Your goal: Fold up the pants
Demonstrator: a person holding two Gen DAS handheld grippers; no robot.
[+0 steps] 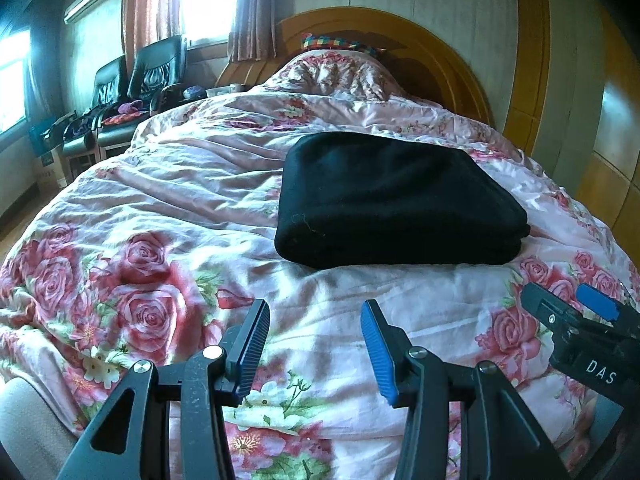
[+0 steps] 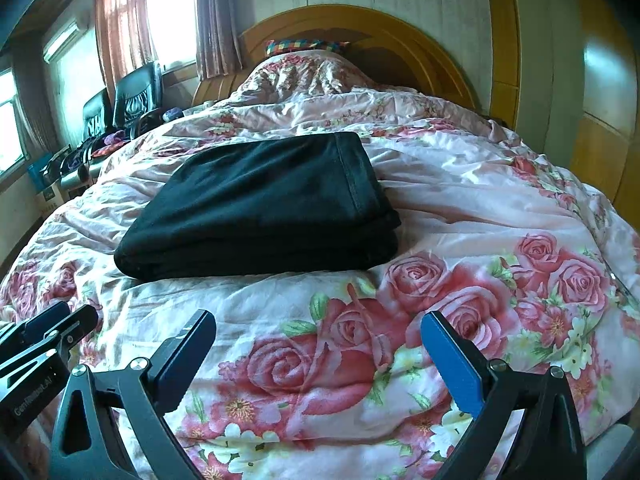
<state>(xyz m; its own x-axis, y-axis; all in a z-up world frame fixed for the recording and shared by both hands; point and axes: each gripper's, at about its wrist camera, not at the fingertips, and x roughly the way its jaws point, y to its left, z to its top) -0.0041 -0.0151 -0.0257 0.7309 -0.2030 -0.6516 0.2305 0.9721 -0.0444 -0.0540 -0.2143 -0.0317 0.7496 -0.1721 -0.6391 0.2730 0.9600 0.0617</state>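
Currently I am holding both grippers low over a bed, and neither is touching anything. My left gripper (image 1: pixel 314 344) is hanging with its jaws parted and nothing between them; my right gripper (image 2: pixel 318 354) is spread wider, also empty. The pants (image 1: pixel 396 200), black and already folded into a thick rectangular stack, are lying on the rose-print quilt (image 1: pixel 160 208) ahead of both grippers, apart from them. No container is showing in either view. From the right wrist I am seeing a stitched hem running down the stack's right side; from the left wrist that edge is too dark to make out. A quilt mound is hiding most of a checked pillow (image 2: pixel 306 46) by the wooden headboard (image 2: pixel 400 40). Two black armchairs (image 1: pixel 140 80) are holding what may be clothing.
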